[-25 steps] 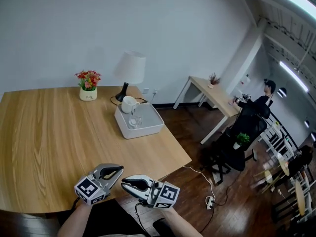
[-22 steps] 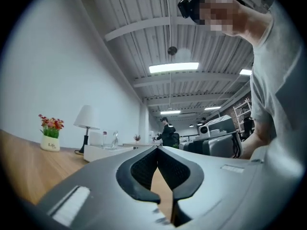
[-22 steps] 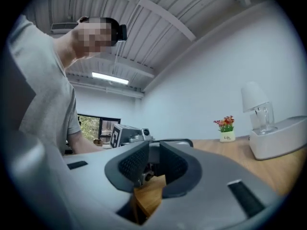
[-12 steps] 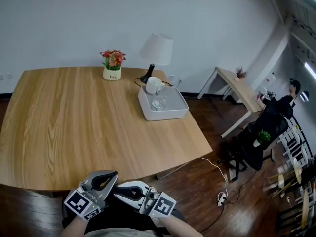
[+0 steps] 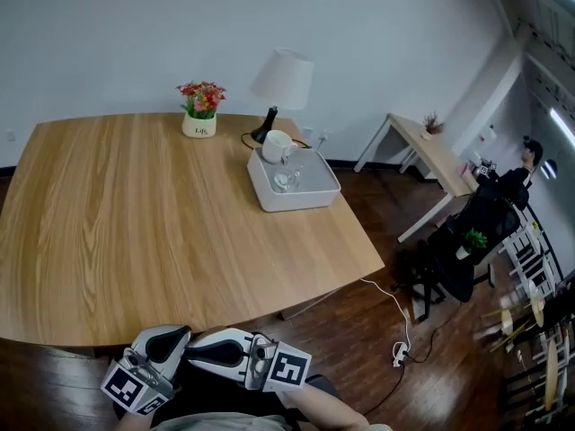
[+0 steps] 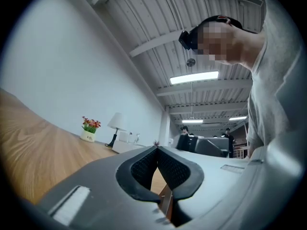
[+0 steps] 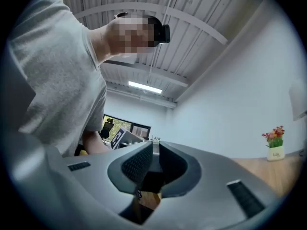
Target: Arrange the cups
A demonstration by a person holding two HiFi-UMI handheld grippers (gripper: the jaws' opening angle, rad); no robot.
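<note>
Fingers on the left gripper [image 6: 157,150] are pressed together at the tips with nothing between them, and those on the right gripper [image 7: 154,150] are likewise closed and empty. Both are held low and close to the person's body, off the near edge of the surface [image 5: 135,232] and well apart from the tray [image 5: 314,194]. That looks like a resting carry, so the arranging seems not yet begun. The cups are in the tray: a white mug [image 5: 277,146] at its far left corner and a clear glass [image 5: 287,180] just beside it on the nearer side. Kept together there, they are easy to reach from above, but the tray's wall would block a low sideways approach. The tray lies close to the surface's right edge, with a lamp [image 5: 281,83] just behind it and a flower pot [image 5: 200,110] further to its left. Broad bare wood left of the tray and nearer than it gives ample room to set cups down.
</note>
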